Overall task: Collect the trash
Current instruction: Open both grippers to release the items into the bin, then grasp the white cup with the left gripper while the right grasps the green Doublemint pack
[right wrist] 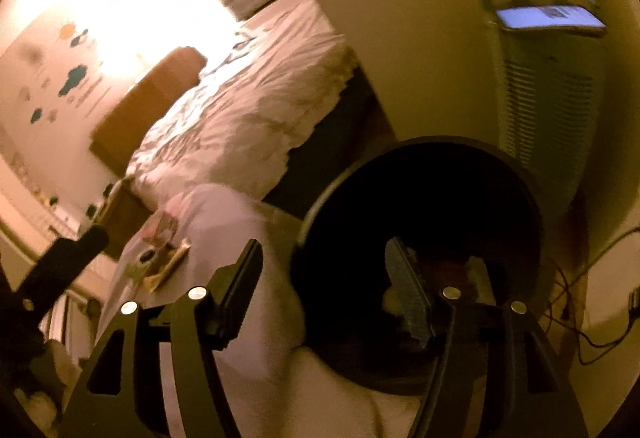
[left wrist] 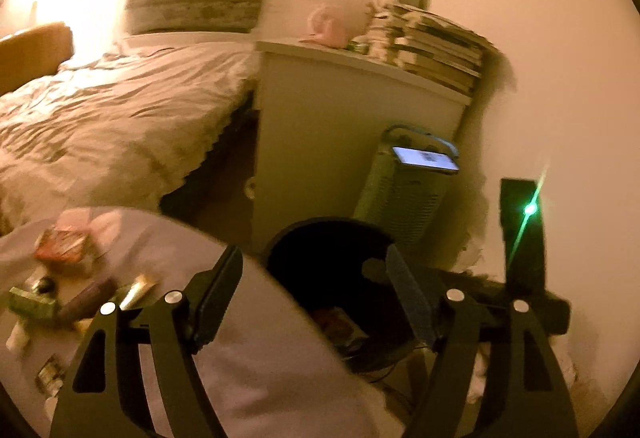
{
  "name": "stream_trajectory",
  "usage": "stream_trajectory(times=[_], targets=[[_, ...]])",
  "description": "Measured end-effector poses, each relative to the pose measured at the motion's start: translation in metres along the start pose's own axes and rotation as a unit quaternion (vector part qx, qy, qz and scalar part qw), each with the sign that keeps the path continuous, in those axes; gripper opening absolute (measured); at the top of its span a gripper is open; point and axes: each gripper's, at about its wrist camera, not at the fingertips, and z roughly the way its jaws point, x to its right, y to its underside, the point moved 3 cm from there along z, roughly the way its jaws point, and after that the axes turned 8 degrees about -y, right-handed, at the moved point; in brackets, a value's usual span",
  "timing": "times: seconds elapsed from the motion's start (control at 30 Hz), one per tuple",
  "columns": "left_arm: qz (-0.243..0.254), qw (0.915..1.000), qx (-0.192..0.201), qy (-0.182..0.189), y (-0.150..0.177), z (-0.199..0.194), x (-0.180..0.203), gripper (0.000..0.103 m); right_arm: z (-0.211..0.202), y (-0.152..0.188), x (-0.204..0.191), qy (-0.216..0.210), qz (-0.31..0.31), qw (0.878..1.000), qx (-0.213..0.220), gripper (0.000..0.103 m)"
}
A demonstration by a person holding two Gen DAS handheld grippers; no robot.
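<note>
A round black trash bin [left wrist: 320, 250] stands on the floor beside a table with a pale cloth [left wrist: 240, 338]; some trash lies at its bottom. My left gripper [left wrist: 314, 278] is open and empty, over the table edge and the bin mouth. Wrappers, tubes and small packets [left wrist: 60, 246] lie scattered on the cloth at the left. In the right wrist view the bin [right wrist: 420, 230] is close, with trash inside. My right gripper [right wrist: 324, 270] is open and empty at the bin's rim. A few wrappers [right wrist: 164, 258] lie on the cloth to its left.
A bed [left wrist: 112, 106] with a rumpled duvet lies behind. A white cabinet [left wrist: 340, 126] holds stacked books [left wrist: 432, 46]. A green heater with a lit phone [left wrist: 424, 158] on it stands by the wall. Cables [right wrist: 580, 318] run on the floor at the right.
</note>
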Motion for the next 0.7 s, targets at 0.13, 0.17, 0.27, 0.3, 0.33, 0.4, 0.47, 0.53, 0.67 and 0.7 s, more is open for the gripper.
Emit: stream_trajectory(times=[0.13,0.17,0.27,0.3,0.33,0.4,0.47,0.53,0.67,0.7], targets=[[-0.035,0.9988,-0.007,-0.034,0.014,-0.010,-0.047,0.074,0.019,0.000,-0.033,-0.015,-0.030,0.999,-0.017,0.064],[-0.043,0.9981,-0.007,-0.043,0.017,-0.012,-0.058,0.074,0.024,0.001,-0.042,-0.019,-0.037,0.999,-0.022,0.064],[-0.064,0.9949,-0.010,-0.077,0.031,-0.021,-0.097,0.074,0.040,0.004,-0.071,-0.032,-0.064,0.997,-0.038,0.064],[-0.071,0.9934,-0.012,-0.090,0.035,-0.024,-0.110,0.074,0.047,0.005,-0.083,-0.038,-0.076,0.995,-0.044,0.064],[-0.076,0.9920,-0.013,-0.100,0.039,-0.027,-0.121,0.074,0.053,0.006,-0.091,-0.042,-0.084,0.994,-0.049,0.064],[-0.090,0.9872,-0.018,-0.131,0.050,-0.035,-0.152,0.074,0.066,0.008,-0.113,-0.052,-0.104,0.991,-0.061,0.064],[-0.102,0.9819,-0.024,-0.158,0.060,-0.041,-0.179,0.074,0.078,0.009,-0.133,-0.062,-0.124,0.988,-0.072,0.064],[-0.115,0.9769,-0.032,-0.178,0.068,-0.046,-0.205,0.074,0.092,0.012,-0.157,-0.072,-0.149,0.983,-0.085,0.064],[-0.126,0.9690,-0.060,-0.203,0.083,-0.044,-0.248,0.073,0.121,0.020,-0.203,-0.085,-0.210,0.968,-0.111,0.064],[-0.126,0.9682,-0.068,-0.205,0.086,-0.042,-0.256,0.073,0.131,0.023,-0.217,-0.089,-0.230,0.962,-0.120,0.064]])
